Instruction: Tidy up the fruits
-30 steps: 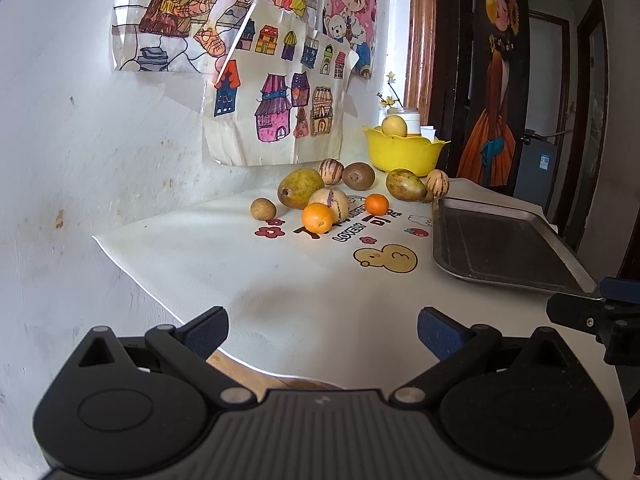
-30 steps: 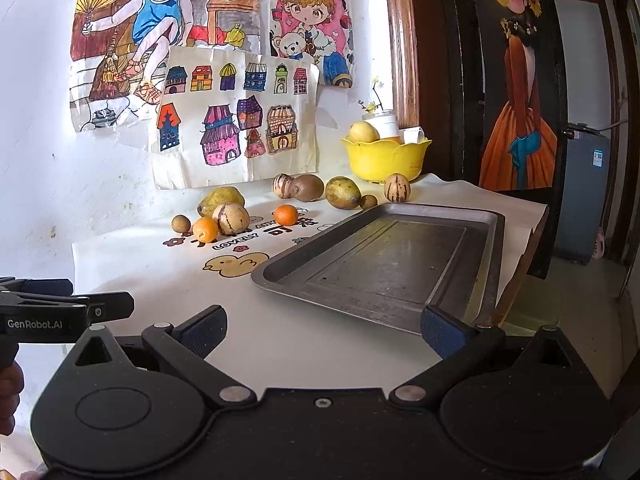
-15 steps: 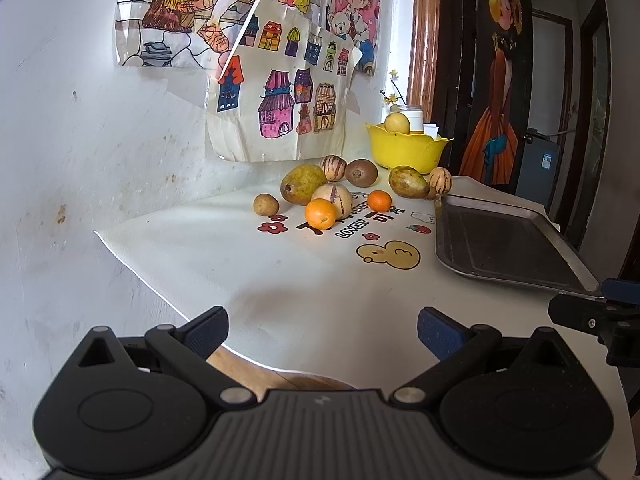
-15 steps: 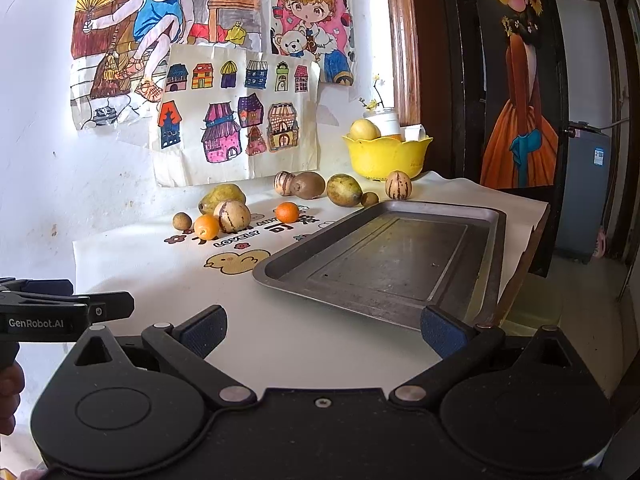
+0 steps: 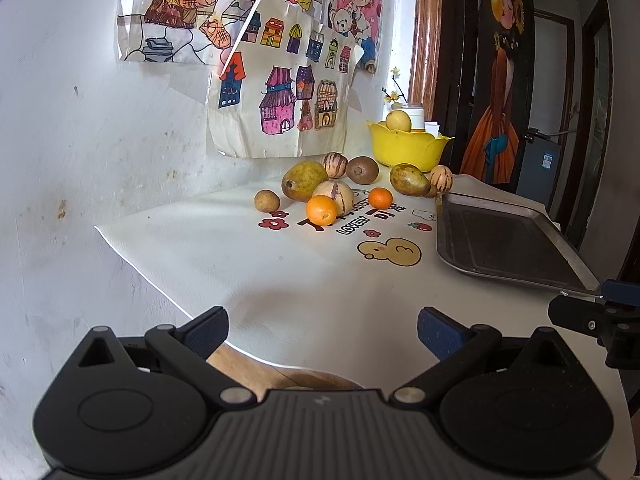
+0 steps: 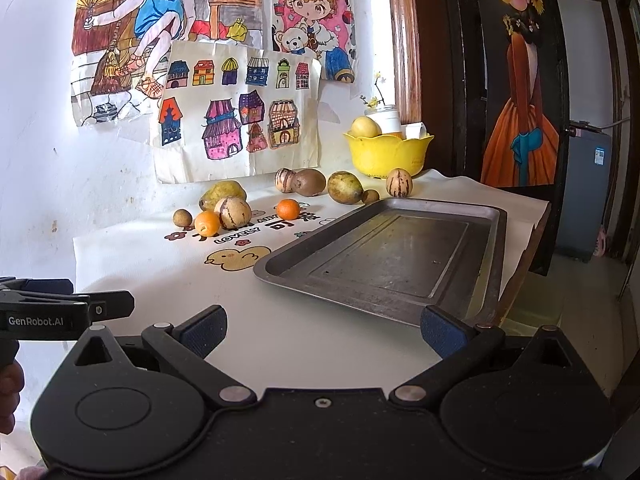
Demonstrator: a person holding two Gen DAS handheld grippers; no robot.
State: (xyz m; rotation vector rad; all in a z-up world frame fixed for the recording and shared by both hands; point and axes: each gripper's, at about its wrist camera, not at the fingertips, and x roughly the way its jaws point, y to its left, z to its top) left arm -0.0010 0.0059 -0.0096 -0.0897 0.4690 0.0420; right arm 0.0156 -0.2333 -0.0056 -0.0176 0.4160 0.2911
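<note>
both grippers' fingers apart, empty; fruits (image 6: pixel 233 212) beside tray (image 6: pixel 472 304).

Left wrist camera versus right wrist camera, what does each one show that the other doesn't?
Only the left wrist view shows the bare wooden table edge under the white printed cloth.

Only the right wrist view shows the whole dark metal baking tray, including its far right rim, and the floor beyond.

Both show the yellow petal-edged bowl, the loose fruits, including the nearer orange, the wall drawings, and both grippers, left and right, open and empty.
</note>
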